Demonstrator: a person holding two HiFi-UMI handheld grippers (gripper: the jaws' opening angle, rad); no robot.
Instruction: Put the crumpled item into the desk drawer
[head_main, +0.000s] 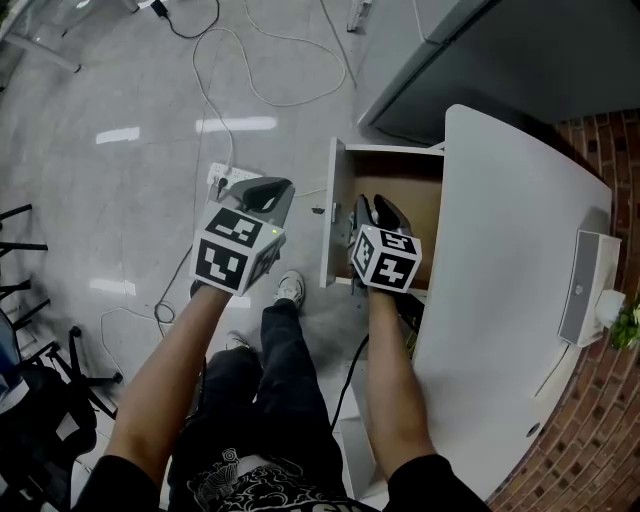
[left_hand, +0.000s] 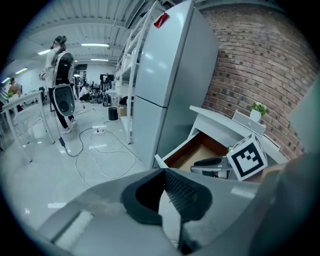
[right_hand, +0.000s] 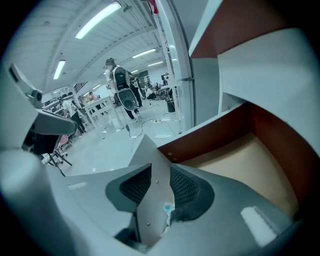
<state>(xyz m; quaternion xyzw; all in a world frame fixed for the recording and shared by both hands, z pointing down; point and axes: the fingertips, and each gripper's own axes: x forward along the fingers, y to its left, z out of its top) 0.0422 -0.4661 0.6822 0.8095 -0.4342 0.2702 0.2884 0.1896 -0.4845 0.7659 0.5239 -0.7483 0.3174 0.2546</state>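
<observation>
The white desk's drawer (head_main: 333, 215) stands pulled out, with brown inner walls and a bare beige bottom (right_hand: 240, 160). My right gripper (head_main: 372, 205) hangs inside it, and its jaws (right_hand: 160, 172) are open. A small white and pale-blue crumpled scrap (right_hand: 167, 211) shows low in the gap beside the right pad; I cannot tell whether it touches the pad. A white drawer panel (right_hand: 150, 165) shows through the gap. The head view hides the scrap under the gripper. My left gripper (head_main: 283, 190) hovers over the floor left of the drawer front, shut (left_hand: 164, 175) and empty.
The curved white desk top (head_main: 510, 260) carries a white box (head_main: 580, 285) and a small plant (head_main: 628, 325) by a brick wall. A grey fridge (left_hand: 165, 75) stands just beyond the drawer. Cables (head_main: 270, 80) and a power strip (head_main: 225, 178) lie on the floor. An office chair (head_main: 30, 400) sits at left.
</observation>
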